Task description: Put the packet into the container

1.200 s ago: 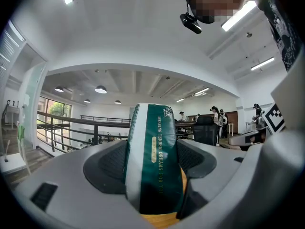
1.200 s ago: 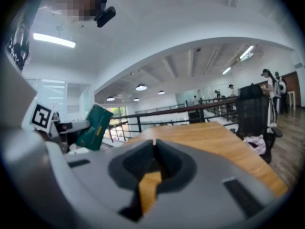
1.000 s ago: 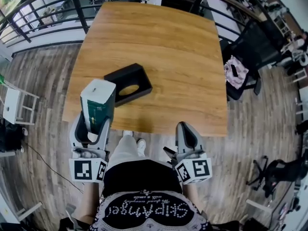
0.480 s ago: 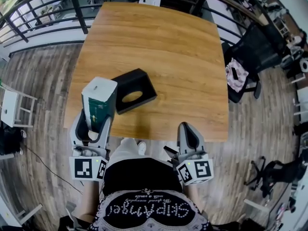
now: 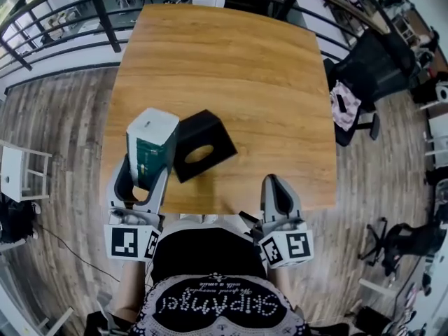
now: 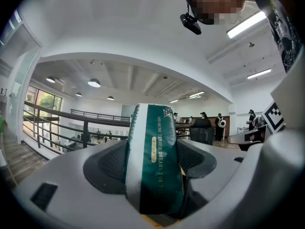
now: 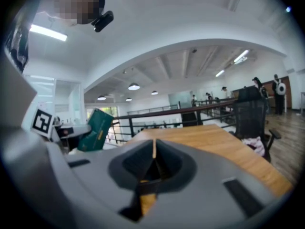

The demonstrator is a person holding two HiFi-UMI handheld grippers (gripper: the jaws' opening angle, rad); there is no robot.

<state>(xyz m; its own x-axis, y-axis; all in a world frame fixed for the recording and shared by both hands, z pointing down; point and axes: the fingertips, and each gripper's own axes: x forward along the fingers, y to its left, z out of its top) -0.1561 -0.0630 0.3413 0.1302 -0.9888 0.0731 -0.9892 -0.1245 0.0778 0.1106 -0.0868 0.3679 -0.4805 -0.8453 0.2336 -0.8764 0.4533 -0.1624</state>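
Your left tool (image 5: pixel 142 179) clamped the packet (image 5: pixel 150 144), raised just beside the container (image 5: pixel 210 128) on the desk (image 5: pixel 231 61). Your right tool (image 5: pixel 278 189) was closed and empty. The packet was not yet inside.

I see a dark green packet (image 5: pixel 150 149) with white band and gold lettering, black container (image 5: pixel 210 131), brown wood-grain counter (image 5: pixel 238 68).

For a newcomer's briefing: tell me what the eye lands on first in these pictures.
First comes the green-and-white packet, held upright in the left gripper over the near left part of the wooden table. Beside it in the head view, a black container with a round opening lies on the table. The right gripper hangs shut and empty at the table's near edge.
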